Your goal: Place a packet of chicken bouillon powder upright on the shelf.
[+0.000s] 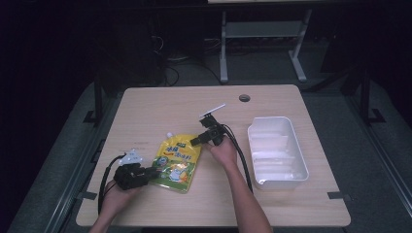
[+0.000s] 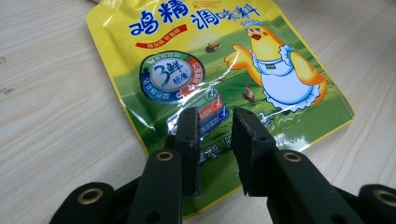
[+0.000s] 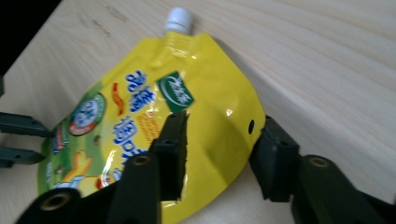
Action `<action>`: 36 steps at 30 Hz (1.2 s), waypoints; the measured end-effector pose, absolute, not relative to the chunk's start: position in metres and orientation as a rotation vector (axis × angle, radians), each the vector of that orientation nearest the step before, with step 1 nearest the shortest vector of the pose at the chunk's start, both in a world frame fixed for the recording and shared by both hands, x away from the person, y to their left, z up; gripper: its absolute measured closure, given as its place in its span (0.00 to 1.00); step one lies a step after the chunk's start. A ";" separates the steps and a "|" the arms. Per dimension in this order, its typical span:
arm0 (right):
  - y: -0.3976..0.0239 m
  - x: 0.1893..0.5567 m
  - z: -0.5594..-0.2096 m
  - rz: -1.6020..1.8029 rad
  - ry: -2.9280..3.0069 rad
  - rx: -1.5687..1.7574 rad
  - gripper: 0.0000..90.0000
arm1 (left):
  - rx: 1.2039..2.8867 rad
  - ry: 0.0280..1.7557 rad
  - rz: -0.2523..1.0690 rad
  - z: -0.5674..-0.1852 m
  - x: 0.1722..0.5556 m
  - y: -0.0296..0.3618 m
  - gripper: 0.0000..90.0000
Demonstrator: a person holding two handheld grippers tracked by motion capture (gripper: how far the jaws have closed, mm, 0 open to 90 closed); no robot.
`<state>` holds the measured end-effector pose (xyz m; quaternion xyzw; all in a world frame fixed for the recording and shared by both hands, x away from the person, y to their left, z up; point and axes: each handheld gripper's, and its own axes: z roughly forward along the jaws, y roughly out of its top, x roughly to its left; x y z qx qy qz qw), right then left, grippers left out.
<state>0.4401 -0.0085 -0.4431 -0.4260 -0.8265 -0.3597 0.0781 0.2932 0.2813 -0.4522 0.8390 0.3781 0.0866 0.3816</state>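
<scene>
A dark room surrounds a pale wooden table [image 1: 160, 104], with the legs of a white frame [image 1: 262, 43] standing on the grey floor beyond it. On the table lies a yellow pouch [image 1: 177, 161], flat and face up, its white cap [image 3: 179, 17] pointing toward the far edge and its printed front showing a cartoon chicken [image 2: 280, 70] in a white apron. To the pouch's right, well apart, sits an empty white bin [image 1: 277, 150] with its long side running away from the person. The left gripper [image 1: 153, 172], held in the left hand [image 1: 116, 191], reaches the pouch's near left corner; in the left gripper view its fingers [image 2: 187, 140] stand a narrow gap apart above the pouch's lower edge, closed on nothing. The right gripper [image 1: 194, 141], held in the right hand [image 1: 224, 151], comes in at the pouch's upper right edge; in the right gripper view its fingers [image 3: 275, 154] are spread wide and straddle that edge, one over the printed face, the other over the bare table just beside it, near a small punched hole [image 3: 251, 124]. Black cables [image 1: 242, 160] trail back from both grippers along the forearms.
</scene>
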 end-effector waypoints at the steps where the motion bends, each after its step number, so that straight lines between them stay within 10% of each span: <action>1: -0.007 0.439 -0.441 -1.090 -2.486 -1.255 0.71 | 2.140 0.966 0.221 -0.452 0.293 0.281 0.80; 12: -0.001 0.439 -0.449 -1.069 -2.472 -1.255 0.78 | 2.145 0.963 0.232 -0.452 0.293 0.280 0.80; 18: 0.004 0.434 -0.443 -1.060 -2.584 -1.236 0.98 | 2.154 0.949 0.244 -0.452 0.292 0.279 0.77; 36: -0.008 0.408 -0.394 -1.297 -2.655 -1.059 0.99 | 1.944 1.015 0.234 -0.441 0.295 0.308 0.49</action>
